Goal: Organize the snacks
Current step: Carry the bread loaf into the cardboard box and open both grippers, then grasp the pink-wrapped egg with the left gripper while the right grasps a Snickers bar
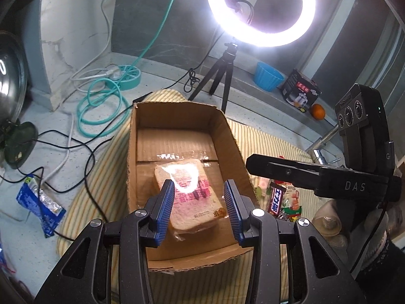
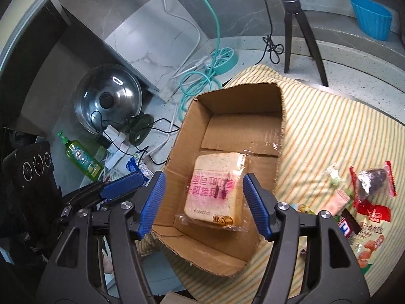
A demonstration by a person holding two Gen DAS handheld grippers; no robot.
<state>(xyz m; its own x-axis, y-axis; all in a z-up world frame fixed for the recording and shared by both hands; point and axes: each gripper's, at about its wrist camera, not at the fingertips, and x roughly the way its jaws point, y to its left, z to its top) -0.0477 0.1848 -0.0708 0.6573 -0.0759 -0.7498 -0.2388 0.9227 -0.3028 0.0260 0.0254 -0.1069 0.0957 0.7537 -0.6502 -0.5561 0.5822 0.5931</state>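
An open cardboard box [image 1: 177,109] stands on a striped cloth [image 1: 265,139]. A wrapped slice of bread [image 1: 187,195] with pink print lies flat on the box floor. My left gripper [image 1: 198,197] hovers open above the near end of the box, and the bread shows through its gap. In the right wrist view the bread [image 2: 215,190] again lies below my right gripper [image 2: 205,197], whose jaws stand wide apart with no pad touching it. My left gripper [image 2: 126,185] shows at the box's left side. A Snickers bar [image 2: 350,224] and several loose snack packets [image 2: 374,185] lie on the cloth to the right.
A ring light [image 1: 260,10] on a tripod [image 1: 222,71] stands behind the box. A blue bowl [image 1: 268,76], a kettle carton [image 1: 301,91] and an orange [image 1: 318,111] sit on the ledge. Cables [image 1: 101,101], a pot lid [image 2: 108,98], a green bottle [image 2: 79,155] and a blue packet [image 1: 40,202] lie left.
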